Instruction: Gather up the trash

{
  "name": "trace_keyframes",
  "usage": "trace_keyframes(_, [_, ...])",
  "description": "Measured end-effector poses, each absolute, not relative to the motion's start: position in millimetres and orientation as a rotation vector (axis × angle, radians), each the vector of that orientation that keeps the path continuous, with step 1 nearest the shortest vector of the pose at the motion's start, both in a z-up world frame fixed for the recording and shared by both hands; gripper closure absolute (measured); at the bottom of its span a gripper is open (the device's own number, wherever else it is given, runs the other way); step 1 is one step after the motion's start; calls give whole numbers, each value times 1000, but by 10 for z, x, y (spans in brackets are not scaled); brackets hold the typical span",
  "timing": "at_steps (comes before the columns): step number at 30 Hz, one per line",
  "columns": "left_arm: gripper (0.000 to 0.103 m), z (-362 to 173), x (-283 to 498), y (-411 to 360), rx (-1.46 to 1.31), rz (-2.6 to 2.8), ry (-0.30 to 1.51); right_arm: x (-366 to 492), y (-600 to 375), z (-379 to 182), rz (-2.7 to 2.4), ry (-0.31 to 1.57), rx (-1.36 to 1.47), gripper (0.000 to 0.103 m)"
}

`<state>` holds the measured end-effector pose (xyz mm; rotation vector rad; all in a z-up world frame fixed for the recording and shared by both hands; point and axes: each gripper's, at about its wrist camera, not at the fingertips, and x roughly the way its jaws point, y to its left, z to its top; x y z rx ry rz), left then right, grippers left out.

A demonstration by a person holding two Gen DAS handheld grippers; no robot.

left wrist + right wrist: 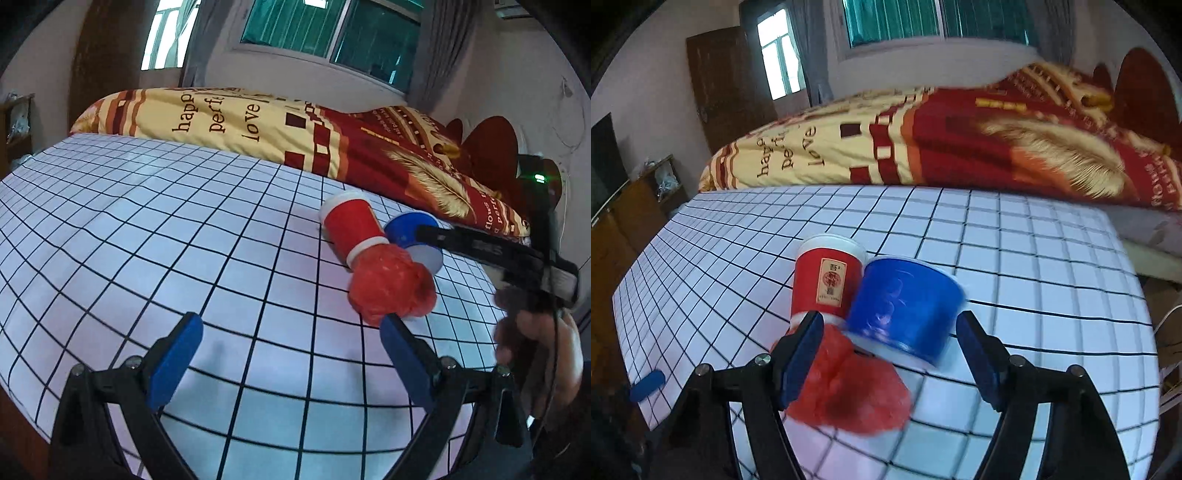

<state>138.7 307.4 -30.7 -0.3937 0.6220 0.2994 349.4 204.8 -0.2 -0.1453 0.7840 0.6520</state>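
A red paper cup (822, 284) lies on its side on the grid-patterned bed sheet (1015, 258), with a blue cup (905, 306) lying against its right side. A crumpled red plastic bag (849, 391) rests in front of both. My right gripper (889, 320) is open, its jaws either side of the blue cup and the bag, the pads not pressing on them. In the left wrist view the red cup (351, 225), the blue cup (406, 229) and the bag (391, 288) lie to the right. My left gripper (291, 325) is open and empty, its right fingertip just short of the bag.
A folded red and cream quilt (258, 122) lies along the far side of the bed, under a window (325, 29). A hand (535, 350) holds the right gripper at the right edge. A wooden door (724, 85) and a low cabinet (635, 206) stand to the left.
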Motion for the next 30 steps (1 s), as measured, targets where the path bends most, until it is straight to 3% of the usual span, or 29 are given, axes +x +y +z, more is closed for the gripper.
trace_keyframes(7, [6,-332,1452,3003,-368,288,632,3728,1904,-175,735,861,-34,29])
trace_keyframes(19, [6,-297,1500,2825,-353,260,634,3829,1111,260,676,877,-89,30])
trace_keyframes(24, [6,-254,1509,2782,-357,259,616,3779,1147,281,696,866,-49,30])
trace_keyframes(30, [6,-260,1509,2820,-365,283,606,3542,1914,169,850,863,-79,30])
